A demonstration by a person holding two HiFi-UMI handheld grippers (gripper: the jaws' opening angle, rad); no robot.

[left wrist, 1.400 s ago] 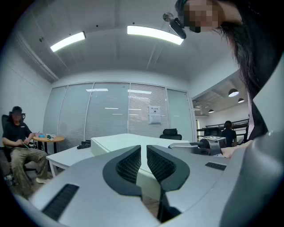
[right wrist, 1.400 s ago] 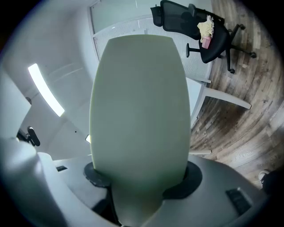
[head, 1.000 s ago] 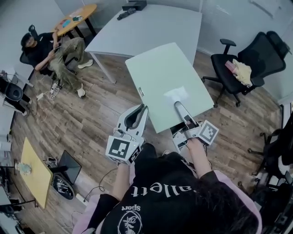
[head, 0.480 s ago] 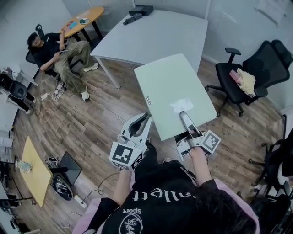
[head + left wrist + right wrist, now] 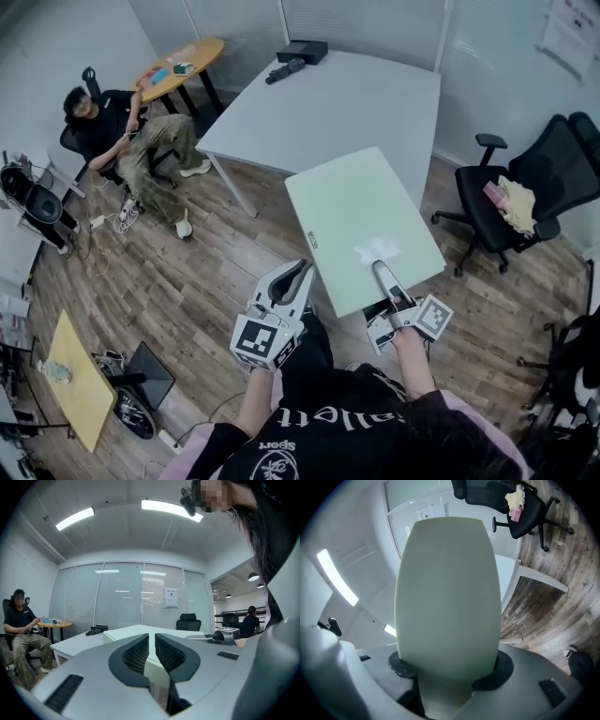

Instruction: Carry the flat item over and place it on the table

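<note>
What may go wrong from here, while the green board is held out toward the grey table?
1. Only the right gripper clamps the pale green board, at its near edge; the long unsupported part may tilt or slip from the jaws.
2. The left gripper beside it holds nothing, so it could not steady a tilt.
3. The board looks about level with the grey table; its far edge may strike the rim.

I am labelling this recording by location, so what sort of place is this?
Probably an office meeting room: a large white table, a black swivel office chair, and glass partition walls with blinds.
</note>
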